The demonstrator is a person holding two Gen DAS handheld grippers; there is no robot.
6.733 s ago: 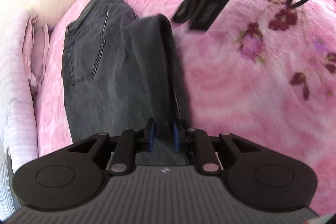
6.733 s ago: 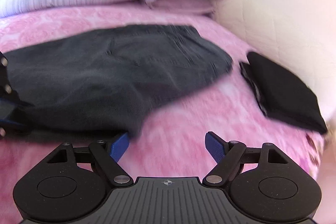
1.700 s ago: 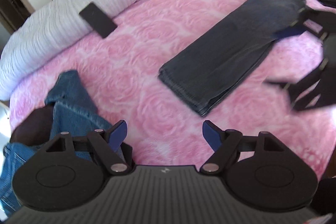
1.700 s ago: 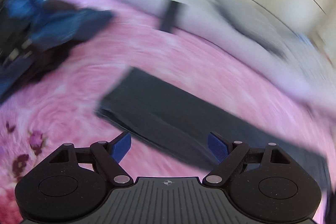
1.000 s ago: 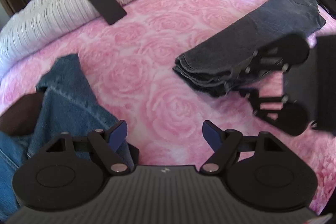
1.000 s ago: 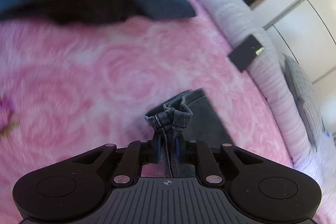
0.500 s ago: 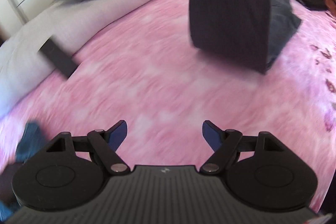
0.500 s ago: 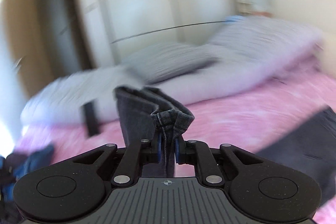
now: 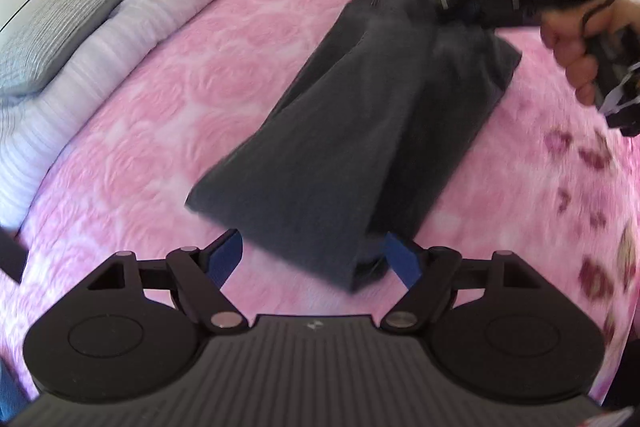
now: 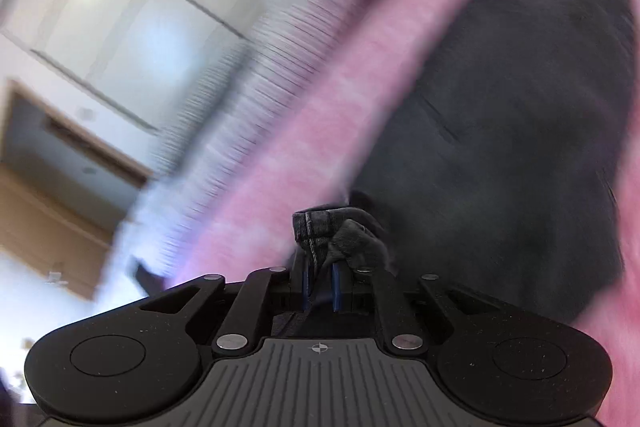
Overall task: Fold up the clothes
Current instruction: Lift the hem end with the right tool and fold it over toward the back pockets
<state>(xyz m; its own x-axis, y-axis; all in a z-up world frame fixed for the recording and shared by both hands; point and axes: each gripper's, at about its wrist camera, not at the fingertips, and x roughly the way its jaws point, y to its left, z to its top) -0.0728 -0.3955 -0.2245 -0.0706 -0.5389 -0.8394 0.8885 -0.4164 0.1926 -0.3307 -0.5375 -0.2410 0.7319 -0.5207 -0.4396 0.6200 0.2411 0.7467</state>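
- Bed [image 9: 168,95]: pink rose-pattern blanket on top, darker flower prints toward the right edge of the left wrist view.
- Lilac ribbed cover [image 9: 132,7] rolled along the far side of the bed, grey striped pillow [image 9: 52,31] on it.
- Dark grey jeans [image 9: 360,131]: lying on the blanket, doubled lengthwise, folded end nearest the left claw, waistband end far side. Top layer partly lifted at the far end; blurred.
- Right claw [image 10: 319,285]: clenched on a bunched jeans hem, fabric sticking up between the blue pads. Right wrist view heavily motion-blurred; wardrobe doors [image 10: 120,7] behind.
- Left claw [image 9: 314,257]: released, blue pads wide apart, just above the near folded end of the jeans, nothing held.
- Person's hand [image 9: 576,39] wrapped round the right claw's handle, over the far end of the jeans.
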